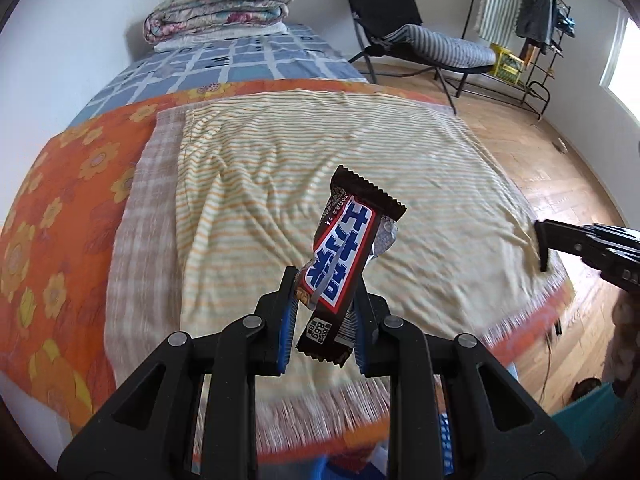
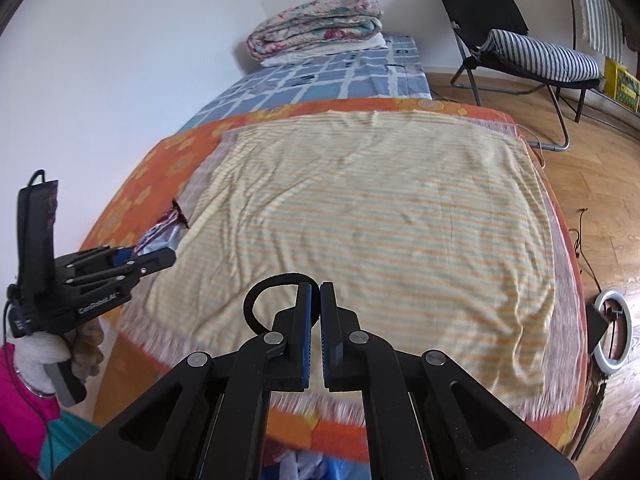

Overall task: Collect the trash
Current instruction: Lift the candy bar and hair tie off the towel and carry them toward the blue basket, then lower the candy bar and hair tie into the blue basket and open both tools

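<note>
At lower centre of the left wrist view, the left gripper (image 1: 324, 312) clamps a brown candy bar wrapper (image 1: 344, 256) with blue characters on white and a small "86g" panel, above the striped blanket (image 1: 280, 184). The right gripper (image 2: 314, 320) is closed on a black hair tie (image 2: 256, 300). "GenRobot.AI" marks the left gripper's side.

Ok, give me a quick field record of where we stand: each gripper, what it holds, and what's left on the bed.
left gripper: shut on wrapper, lifted above the bed
right gripper: shut on a black hair tie
striped sheet: no other trash visible on it
bed far end: folded quilt
floor right: chair, ring light
bin: something blue below the bed edge, too blurred to tell
</note>
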Action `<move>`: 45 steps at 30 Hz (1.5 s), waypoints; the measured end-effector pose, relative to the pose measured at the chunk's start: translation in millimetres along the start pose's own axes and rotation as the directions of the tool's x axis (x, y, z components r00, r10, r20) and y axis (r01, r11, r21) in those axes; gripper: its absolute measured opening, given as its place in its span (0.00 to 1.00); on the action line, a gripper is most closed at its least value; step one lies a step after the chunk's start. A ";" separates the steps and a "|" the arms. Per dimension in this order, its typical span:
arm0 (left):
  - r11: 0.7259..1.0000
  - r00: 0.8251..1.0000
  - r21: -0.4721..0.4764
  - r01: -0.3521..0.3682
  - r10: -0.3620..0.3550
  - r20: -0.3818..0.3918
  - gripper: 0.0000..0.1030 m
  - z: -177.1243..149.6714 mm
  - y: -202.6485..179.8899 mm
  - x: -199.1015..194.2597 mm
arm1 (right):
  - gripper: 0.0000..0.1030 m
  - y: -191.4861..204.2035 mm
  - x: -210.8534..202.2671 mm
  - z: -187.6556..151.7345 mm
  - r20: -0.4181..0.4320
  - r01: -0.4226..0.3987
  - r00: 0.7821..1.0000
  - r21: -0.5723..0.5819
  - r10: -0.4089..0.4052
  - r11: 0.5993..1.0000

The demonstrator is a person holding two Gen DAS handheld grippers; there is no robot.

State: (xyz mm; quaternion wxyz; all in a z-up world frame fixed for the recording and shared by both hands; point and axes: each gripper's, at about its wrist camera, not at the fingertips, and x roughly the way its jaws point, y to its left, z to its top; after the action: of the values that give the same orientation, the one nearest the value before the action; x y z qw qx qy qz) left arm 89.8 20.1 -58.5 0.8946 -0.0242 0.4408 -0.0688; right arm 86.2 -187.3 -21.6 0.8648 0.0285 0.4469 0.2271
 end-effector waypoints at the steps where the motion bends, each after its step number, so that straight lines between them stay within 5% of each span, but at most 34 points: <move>1: 1.000 1.000 -0.002 0.005 -0.005 0.007 0.23 -9.2 -2.4 -8.9 | 0.03 2.3 -3.9 -7.3 -0.003 -0.006 1.000 -0.002 0.006 1.000; 11: 1.000 0.999 0.006 0.027 -0.027 0.020 0.23 -80.3 -24.1 -55.3 | 0.03 30.5 -29.2 -72.2 -0.022 0.002 1.000 -0.088 -0.004 0.996; 25: 0.998 0.997 0.000 0.066 -0.066 -0.049 0.23 -159.4 -46.3 -57.0 | 0.03 48.6 -25.7 -153.0 -0.098 0.024 0.994 -0.156 -0.040 0.987; 45: 0.998 0.990 0.019 0.067 -0.064 -0.126 0.23 -200.5 -58.9 -41.0 | 0.03 60.2 -12.6 -189.2 -0.156 0.014 0.987 -0.157 -0.038 0.988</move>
State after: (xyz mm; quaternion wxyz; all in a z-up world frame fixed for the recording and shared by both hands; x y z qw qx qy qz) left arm -99.7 -28.8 -142.5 0.8627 -0.0238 0.4942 -0.1048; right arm -90.9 -167.8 -110.2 0.8290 -0.0628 0.4955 0.2514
